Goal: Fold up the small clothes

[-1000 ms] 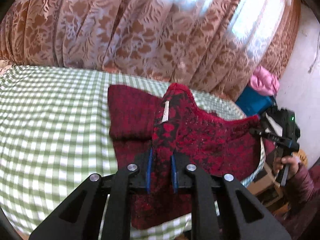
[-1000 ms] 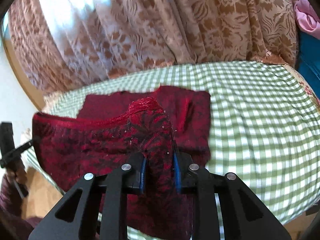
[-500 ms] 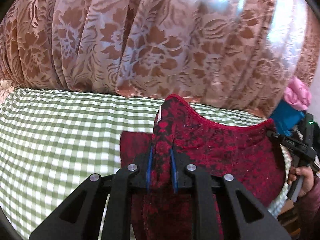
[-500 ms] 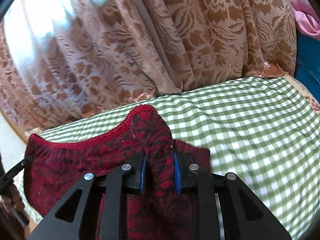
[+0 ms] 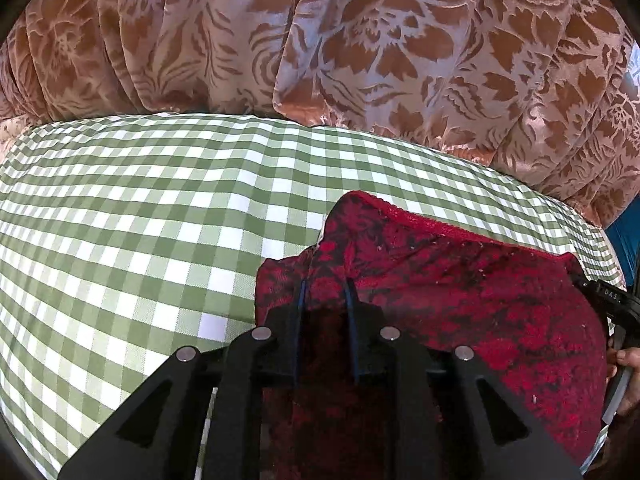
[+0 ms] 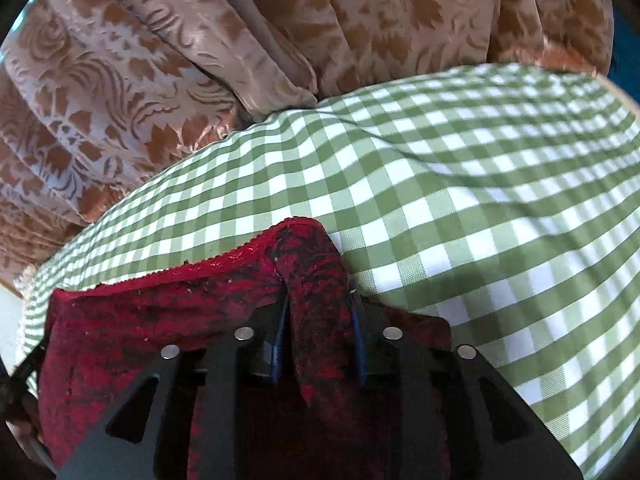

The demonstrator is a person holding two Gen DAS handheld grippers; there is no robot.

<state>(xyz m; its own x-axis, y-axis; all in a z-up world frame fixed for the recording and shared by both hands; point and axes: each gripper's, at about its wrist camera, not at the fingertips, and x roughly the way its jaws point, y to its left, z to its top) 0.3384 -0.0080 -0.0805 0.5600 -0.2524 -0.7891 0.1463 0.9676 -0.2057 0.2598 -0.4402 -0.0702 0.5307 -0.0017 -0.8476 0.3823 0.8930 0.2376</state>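
Red garment pinched in left tongs and right tongs over checked cloth

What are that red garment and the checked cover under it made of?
The red garment looks like a fuzzy patterned knit with a scalloped edge, matte, probably wool or acrylic. The green-and-white checked cloth looks like smooth woven cotton or a blend; its weave grain shows.

Lower part of red garment hidden behind left gripper and cut off at bottom edge. Right gripper cropped at right edge. Checked cloth slightly blurred at right.
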